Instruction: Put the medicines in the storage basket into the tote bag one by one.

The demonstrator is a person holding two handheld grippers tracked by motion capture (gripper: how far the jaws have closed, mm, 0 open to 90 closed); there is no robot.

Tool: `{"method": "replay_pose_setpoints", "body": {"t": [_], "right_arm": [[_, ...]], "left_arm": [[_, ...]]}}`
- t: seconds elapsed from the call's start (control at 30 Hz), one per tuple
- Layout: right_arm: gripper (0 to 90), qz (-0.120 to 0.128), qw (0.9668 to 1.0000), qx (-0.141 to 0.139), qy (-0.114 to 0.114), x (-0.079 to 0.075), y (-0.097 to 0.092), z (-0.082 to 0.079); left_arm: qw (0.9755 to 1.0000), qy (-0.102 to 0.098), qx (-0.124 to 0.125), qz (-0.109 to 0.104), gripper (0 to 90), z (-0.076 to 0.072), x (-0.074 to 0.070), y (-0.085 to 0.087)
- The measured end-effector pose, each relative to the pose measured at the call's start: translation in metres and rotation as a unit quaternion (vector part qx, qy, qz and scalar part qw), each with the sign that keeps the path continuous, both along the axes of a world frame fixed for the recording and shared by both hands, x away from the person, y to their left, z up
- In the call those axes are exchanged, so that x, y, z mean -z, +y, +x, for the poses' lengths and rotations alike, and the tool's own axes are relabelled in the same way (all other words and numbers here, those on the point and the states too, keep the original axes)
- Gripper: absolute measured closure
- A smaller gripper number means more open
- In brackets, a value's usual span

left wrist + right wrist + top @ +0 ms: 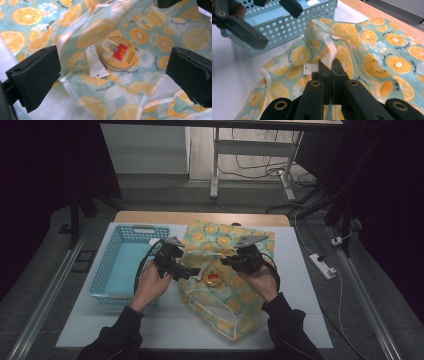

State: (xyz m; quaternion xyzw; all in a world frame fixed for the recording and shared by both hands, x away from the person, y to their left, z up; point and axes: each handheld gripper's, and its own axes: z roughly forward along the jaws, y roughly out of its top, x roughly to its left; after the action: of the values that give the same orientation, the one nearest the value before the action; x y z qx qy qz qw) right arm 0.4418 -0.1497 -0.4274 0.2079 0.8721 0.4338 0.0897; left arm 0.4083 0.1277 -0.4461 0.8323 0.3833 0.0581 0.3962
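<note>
Item: fabric bag (227,285), pale blue-green with an orange-slice print, lying at the centre of the high view on a white surface (165,325), its mouth held open.

Contents: round tin (118,53) with a yellow lid and red label, at the centre of the left gripper view, resting on the bag's inner fabric; a white sewn-in tag (96,64) just to its left, touching its rim.

Left hand-held gripper (192,271): left of centre in the high view, jaws spread wide, nothing between them; tin and bag lie beyond and apart from the pads.

Right hand-held gripper (227,261): right of centre in the high view, jaws pressed together on the bag's pale rim strip (329,53), lifting that edge into a fold.

Adjacent: blue perforated basket (120,265), centre left of the high view, just beside the bag.
</note>
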Motion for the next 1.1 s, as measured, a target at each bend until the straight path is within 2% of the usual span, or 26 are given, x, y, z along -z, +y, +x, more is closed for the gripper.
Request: {"method": "replay_pose_setpoints", "body": {"t": [0.23,0.43,0.6,0.67,0.9,1.1], "right_arm": [[89.7,-0.001,1.0,-0.001,0.0,0.0,0.001,0.0],[89.7,-0.001,1.0,-0.001,0.0,0.0,0.0,0.0],[89.7,-0.002,1.0,-0.002,0.0,0.001,0.001,0.0],[89.7,-0.002,1.0,-0.001,0.0,0.001,0.001,0.0],[89.7,-0.002,1.0,-0.001,0.0,0.001,0.001,0.0],[89.7,-0.004,1.0,-0.002,0.0,0.001,0.001,0.0]], "left_arm": [[0.9997,-0.01,-0.02,-0.007,0.0,0.0,-0.003,0.023],[0.9991,-0.016,-0.038,0.008,0.0,0.003,-0.002,0.041],[0.9988,-0.003,-0.044,0.023,0.0,0.008,0.0,0.054],[0.9983,-0.004,-0.05,0.028,0.0,0.01,0.001,0.059],[0.9956,-0.006,-0.083,0.043,0.0,0.02,0.003,0.078],[0.9917,-0.008,-0.117,0.054,0.0,0.033,0.005,0.094]]}}
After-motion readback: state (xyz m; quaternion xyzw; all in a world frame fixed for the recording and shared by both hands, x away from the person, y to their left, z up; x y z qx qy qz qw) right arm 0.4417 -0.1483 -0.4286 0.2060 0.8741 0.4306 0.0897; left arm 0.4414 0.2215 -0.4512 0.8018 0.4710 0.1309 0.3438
